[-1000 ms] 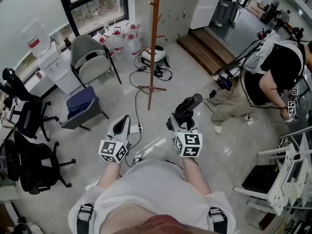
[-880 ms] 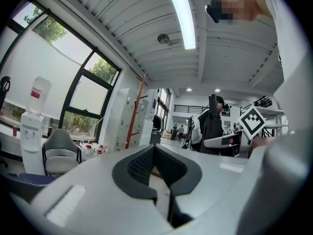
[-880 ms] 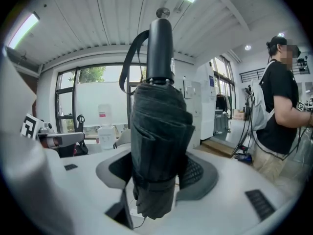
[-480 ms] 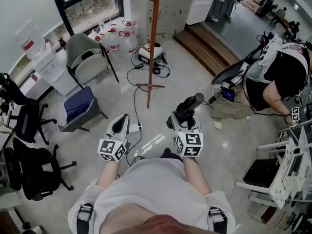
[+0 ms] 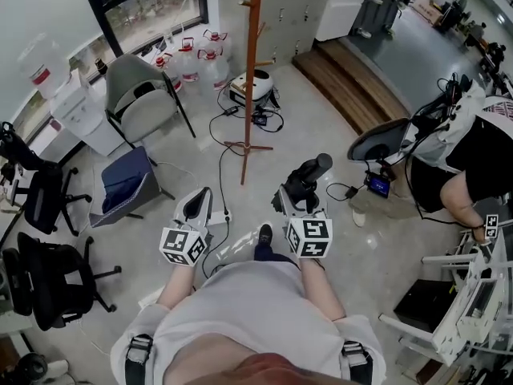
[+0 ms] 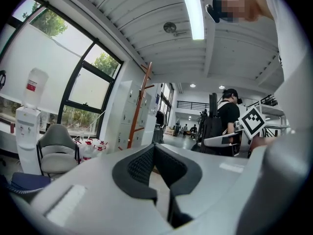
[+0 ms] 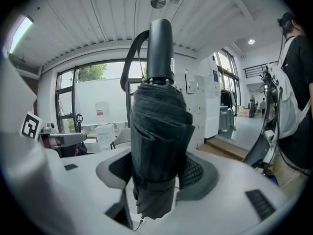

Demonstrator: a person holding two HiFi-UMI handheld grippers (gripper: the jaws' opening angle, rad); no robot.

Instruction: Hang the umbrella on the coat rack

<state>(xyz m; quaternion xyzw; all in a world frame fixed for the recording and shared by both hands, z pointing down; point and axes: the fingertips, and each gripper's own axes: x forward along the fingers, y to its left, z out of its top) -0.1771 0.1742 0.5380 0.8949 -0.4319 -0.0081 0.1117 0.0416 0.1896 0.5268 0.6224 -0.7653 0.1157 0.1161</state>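
Observation:
The coat rack (image 5: 251, 54) is a tall orange-brown pole with side pegs, standing on a cross base on the floor ahead of me. It also shows in the left gripper view as the coat rack (image 6: 139, 106). My right gripper (image 5: 300, 192) is shut on a folded black umbrella (image 5: 309, 176). In the right gripper view the umbrella (image 7: 157, 141) stands upright between the pads, handle and wrist strap on top. My left gripper (image 5: 198, 207) is held level beside it, its jaws together with nothing between them (image 6: 155, 166).
Cables and a white appliance (image 5: 255, 89) lie by the rack's base. A grey chair (image 5: 144, 95), water bottles (image 5: 192, 54) and a blue seat (image 5: 124, 183) stand at the left, with black office chairs (image 5: 48, 271) nearer. A person (image 5: 473, 159) and a white frame (image 5: 473, 295) are at the right.
I have stepped forward, and a shoe now shows between the grippers. The person at the right has slid toward the picture's edge. Both grippers keep their pose and the umbrella stays gripped.

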